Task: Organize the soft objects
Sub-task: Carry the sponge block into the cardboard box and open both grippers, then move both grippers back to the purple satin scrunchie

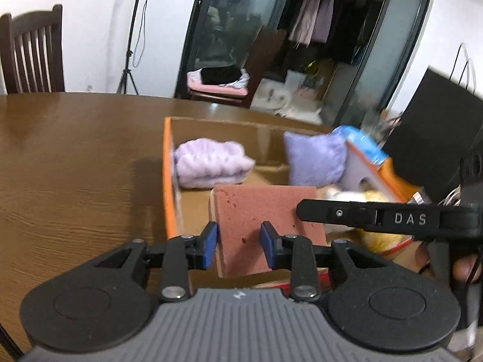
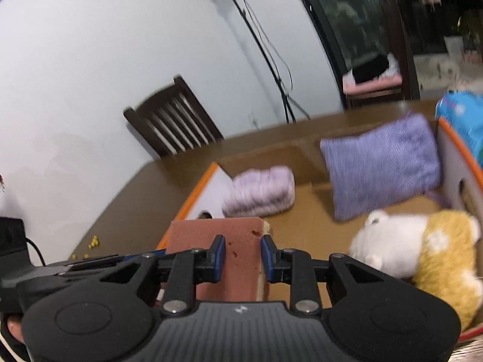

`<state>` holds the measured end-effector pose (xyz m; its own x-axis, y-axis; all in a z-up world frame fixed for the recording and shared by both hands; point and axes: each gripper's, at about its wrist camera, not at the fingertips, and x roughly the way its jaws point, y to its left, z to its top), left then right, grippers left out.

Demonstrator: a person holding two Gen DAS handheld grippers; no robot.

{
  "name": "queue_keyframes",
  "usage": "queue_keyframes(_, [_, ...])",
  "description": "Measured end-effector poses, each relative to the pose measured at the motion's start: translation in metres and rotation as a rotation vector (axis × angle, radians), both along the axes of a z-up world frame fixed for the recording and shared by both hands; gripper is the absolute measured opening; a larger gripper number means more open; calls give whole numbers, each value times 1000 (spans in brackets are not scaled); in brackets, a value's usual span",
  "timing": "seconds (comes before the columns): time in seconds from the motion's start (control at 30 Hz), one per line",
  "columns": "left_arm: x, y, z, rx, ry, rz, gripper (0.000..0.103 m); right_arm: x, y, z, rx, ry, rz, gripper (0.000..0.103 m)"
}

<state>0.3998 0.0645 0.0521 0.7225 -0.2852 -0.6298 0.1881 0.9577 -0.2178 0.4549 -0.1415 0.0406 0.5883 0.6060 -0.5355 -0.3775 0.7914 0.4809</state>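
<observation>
A: The left tool (image 1: 238, 242) has its blue pads set either side of the pink sponge block (image 1: 265, 211), the gap narrow and the pads against its sides, so it grips the block. The right tool (image 2: 243, 256) does the same from the other side, jaws partly closed on that same sponge block (image 2: 238, 241).

B: Where is the block itself?

A: Just over the near edge of the cardboard box (image 1: 167, 163), at the box's near-left corner, tilted with its pink face up. Whether it rests on the box floor I cannot tell.

B: And the rest of the soft things?

A: Inside the box. A folded lilac towel (image 1: 211, 163) lies against the left wall toward the far side. A purple cushion (image 1: 315, 160) leans upright near the far-right corner. A white and yellow plush toy (image 2: 419, 256) lies by the right wall, toward the near side.

B: Anything outside it?

A: A blue packet (image 2: 463, 120) sits just beyond the right wall. The box stands on the brown wooden desk (image 1: 75, 157), toward its far edge, and a dark wooden chair (image 1: 33, 51) stands beyond the desk's far-left edge
</observation>
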Motion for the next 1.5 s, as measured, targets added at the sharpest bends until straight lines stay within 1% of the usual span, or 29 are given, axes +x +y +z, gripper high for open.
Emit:
queue_keyframes(0.03, [-1,0,-1,13,-11,2,45,1,3,-4,-7,15,12,26])
queue_keyframes(0.1, [-3,1,-3,30,-37,-2,51,4,12,-10,-23,41,43,26])
queue_keyframes(0.17, [-4,1,-3,34,-40,-3,54,7,19,-14,-57,51,59,27])
queue_keyframes(0.2, [-4,1,-2,30,-42,0,58,8,22,-15,-73,56,67,28])
queue_keyframes(0.3, [-8,0,4,37,-59,12,60,10,22,-14,-72,66,86,28])
queue_keyframes(0.33, [-13,0,8,43,-69,13,61,8,20,-11,-80,57,82,30])
queue_keyframes(0.37, [-17,0,12,48,-75,13,61,4,18,-6,-94,36,74,35])
queue_keyframes(0.43, [-26,0,23,51,-97,16,62,-6,11,8,-105,-3,64,37])
queue_keyframes(0.5, [-38,-1,36,56,-125,20,63,-17,-1,27,-104,-46,52,37])
queue_keyframes(0.6, [-64,-3,59,60,-184,19,70,-45,-27,62,-127,-140,15,40])
queue_keyframes(0.67, [-84,-4,74,67,-225,11,73,-67,-45,81,-152,-199,-12,44])
queue_keyframes(0.73, [-106,-6,87,73,-265,2,80,-88,-65,96,-171,-239,-41,46])
queue_keyframes(0.83, [-134,-12,98,81,-305,-14,83,-122,-93,110,-195,-271,-66,50])
queue_keyframes(0.93, [-154,-19,102,64,-312,-18,83,-152,-113,115,-204,-294,-97,52])
queue_keyframes(1.07, [-182,-26,98,33,-323,-31,84,-192,-123,112,-208,-325,-102,54])
queue_keyframes(1.17, [-200,-28,86,15,-321,-21,85,-221,-120,101,-236,-358,-86,57])
queue_keyframes(1.23, [-215,-30,72,13,-324,-7,85,-239,-118,90,-240,-374,-88,58])
queue_keyframes(1.4, [-245,-44,29,16,-303,3,88,-282,-113,46,-214,-371,-103,59])
queue_keyframes(1.5, [-251,-51,5,-11,-259,-6,88,-298,-108,15,-204,-330,-143,59])
